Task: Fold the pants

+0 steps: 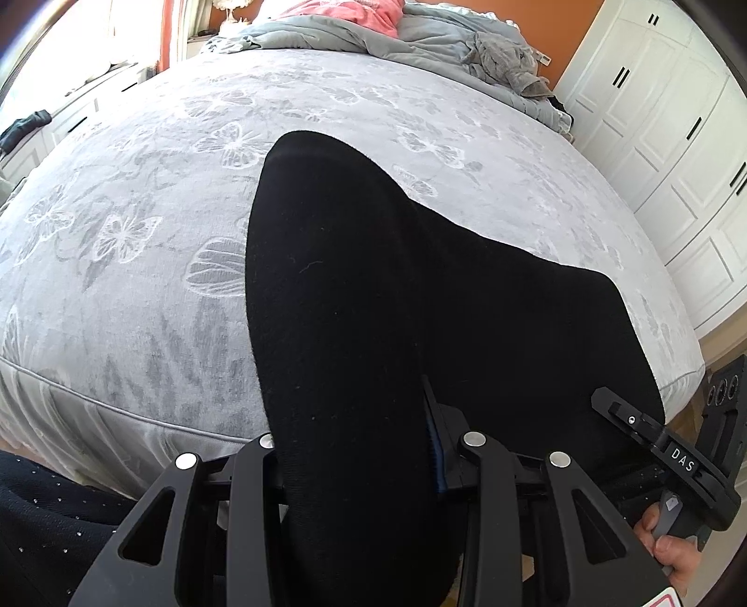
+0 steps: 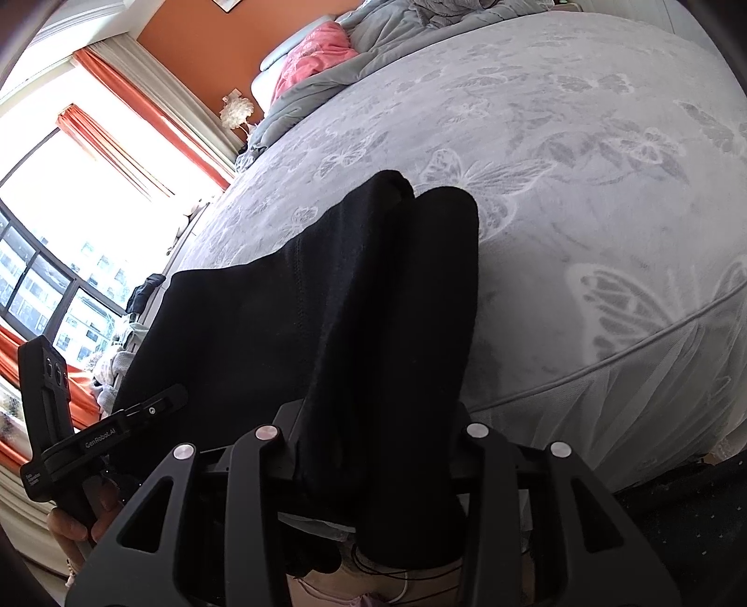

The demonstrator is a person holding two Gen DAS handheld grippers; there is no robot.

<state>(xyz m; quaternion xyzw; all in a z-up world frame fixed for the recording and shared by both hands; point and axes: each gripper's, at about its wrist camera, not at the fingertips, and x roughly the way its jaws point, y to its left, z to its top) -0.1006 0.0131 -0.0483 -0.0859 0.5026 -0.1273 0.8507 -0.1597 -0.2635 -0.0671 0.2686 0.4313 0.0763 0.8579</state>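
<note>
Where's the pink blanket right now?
Far end of the bed: the pink blanket is top centre in the left wrist view, on the rumpled grey duvet, well beyond the black pants.

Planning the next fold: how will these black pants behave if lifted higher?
Probably floppy: the black pants drape limply from both claws onto the bed. Likely light, since they hang without pulling taut. The knit looks soft, so the fabric gripped in the right claw seems unlikely to slip.

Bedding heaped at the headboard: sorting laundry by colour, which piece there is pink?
The pink blanket, crumpled at the far end; the duvet beside it is grey.
</note>
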